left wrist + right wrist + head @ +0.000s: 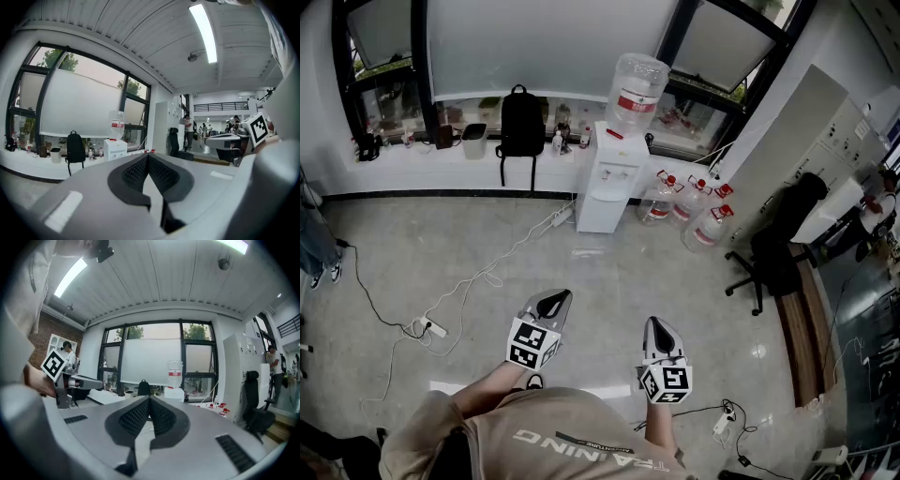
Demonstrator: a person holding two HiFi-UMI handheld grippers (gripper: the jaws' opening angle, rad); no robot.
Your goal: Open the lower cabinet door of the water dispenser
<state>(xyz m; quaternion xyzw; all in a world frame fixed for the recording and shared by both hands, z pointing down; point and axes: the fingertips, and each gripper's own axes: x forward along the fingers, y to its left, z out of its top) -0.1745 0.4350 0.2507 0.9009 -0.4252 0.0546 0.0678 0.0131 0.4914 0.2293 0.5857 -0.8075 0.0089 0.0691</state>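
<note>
In the head view, the white water dispenser stands at the upper centre of the frame against the window ledge, with a large bottle upended on top. Its lower cabinet door looks closed. Spare bottles lie on the floor just to its right, a black backpack hangs from the ledge to its left, and an office chair sits at the right. A white cable trails across the floor. The left gripper and right gripper are held low in the frame, well apart from the dispenser and pointing towards it.

In the left gripper view, the fingers are pressed together with nothing between them. The water dispenser stands far off at centre left, the backpack further left.

In the right gripper view, the fingers are likewise closed on nothing. The water dispenser shows small, just above their tips.
</note>
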